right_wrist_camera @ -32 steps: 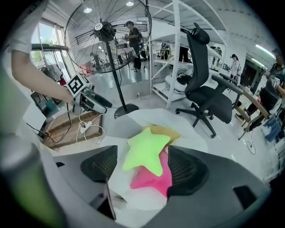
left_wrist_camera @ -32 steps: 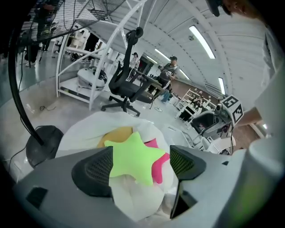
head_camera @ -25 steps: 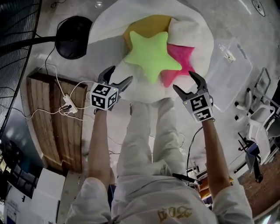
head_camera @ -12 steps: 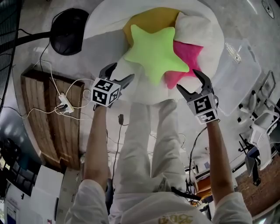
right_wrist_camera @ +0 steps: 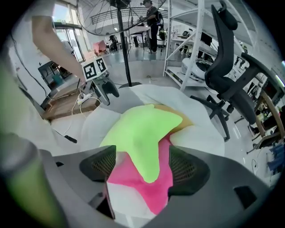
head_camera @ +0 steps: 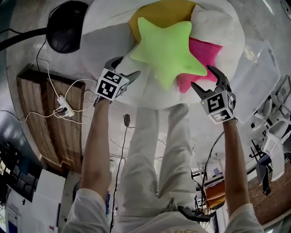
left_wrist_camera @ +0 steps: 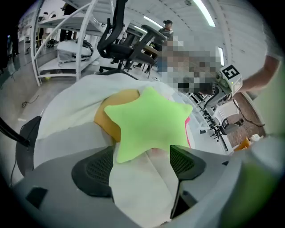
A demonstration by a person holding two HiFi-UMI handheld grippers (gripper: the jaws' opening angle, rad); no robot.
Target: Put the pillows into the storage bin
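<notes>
The lime-green star-shaped plush pillow (head_camera: 169,50) lies on top of the heap, upper centre of the head view. It rests on a pink star-shaped plush pillow (head_camera: 207,52), a mustard-yellow plush pillow (head_camera: 157,12) and a plain white pillow (head_camera: 213,22), all on a big white fabric-covered cushion (head_camera: 107,27). Topmost and uncovered, so prob. the first to go. It lies flat-ish, face up, w/ no real long axis: five arms, about as wide as long. One arm points down the frame toward the person, one right over the pink pillow, the rest up and left.

The left gripper (head_camera: 126,67) hangs just left of the star's lower edge, jaws apart. Nothing is btwn the pads, only a view of white cover and the star's near arm beyond. The right gripper (head_camera: 205,77) sits at the star's lower right, near the pink arm. Its jaws have just been opening and stand wide, pads pressing on nothing. One each side looks like a two-handed take: a soft, bulky thing would flop from a single pinch.

The clear plastic storage bin (head_camera: 260,79), blurred, is at the right edge, just beside the cushion, so a short carry rightward.
</notes>
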